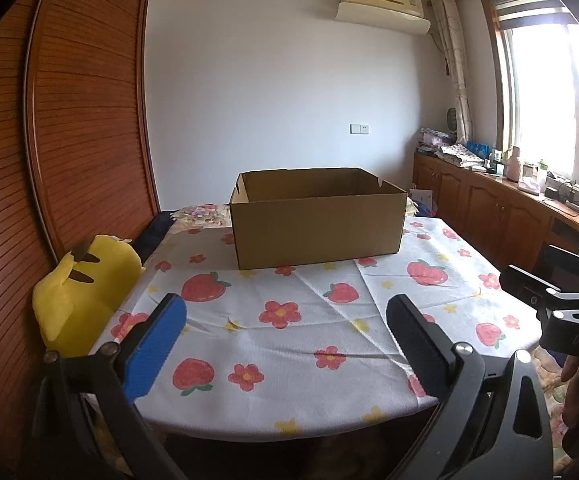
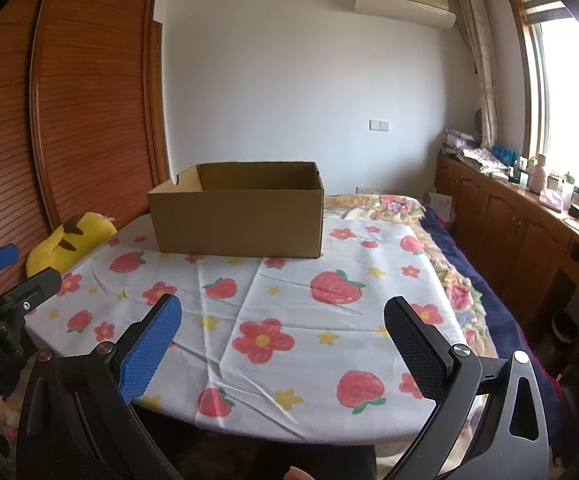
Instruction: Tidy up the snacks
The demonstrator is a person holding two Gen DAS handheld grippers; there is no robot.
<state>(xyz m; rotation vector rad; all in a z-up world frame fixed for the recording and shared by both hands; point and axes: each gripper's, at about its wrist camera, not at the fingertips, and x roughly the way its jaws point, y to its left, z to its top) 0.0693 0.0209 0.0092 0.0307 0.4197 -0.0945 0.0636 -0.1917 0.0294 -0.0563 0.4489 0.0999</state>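
An open brown cardboard box [image 1: 317, 224] stands at the far side of the table on a white cloth [image 1: 289, 344] printed with strawberries and flowers; it also shows in the right wrist view [image 2: 239, 224]. Its inside bottom is hidden. No snacks are in view. My left gripper [image 1: 287, 328] is open and empty, held above the table's near edge. My right gripper [image 2: 283, 326] is open and empty too, at the near edge, to the right of the left one. The right gripper's body [image 1: 569, 312] shows at the right of the left wrist view.
A yellow plush toy [image 1: 77, 288] sits at the table's left edge beside a wooden louvred wardrobe [image 1: 69, 120]. A bed with a floral blanket [image 2: 461, 280] lies to the right. Wooden cabinets [image 2: 521, 232] with clutter run under the window.
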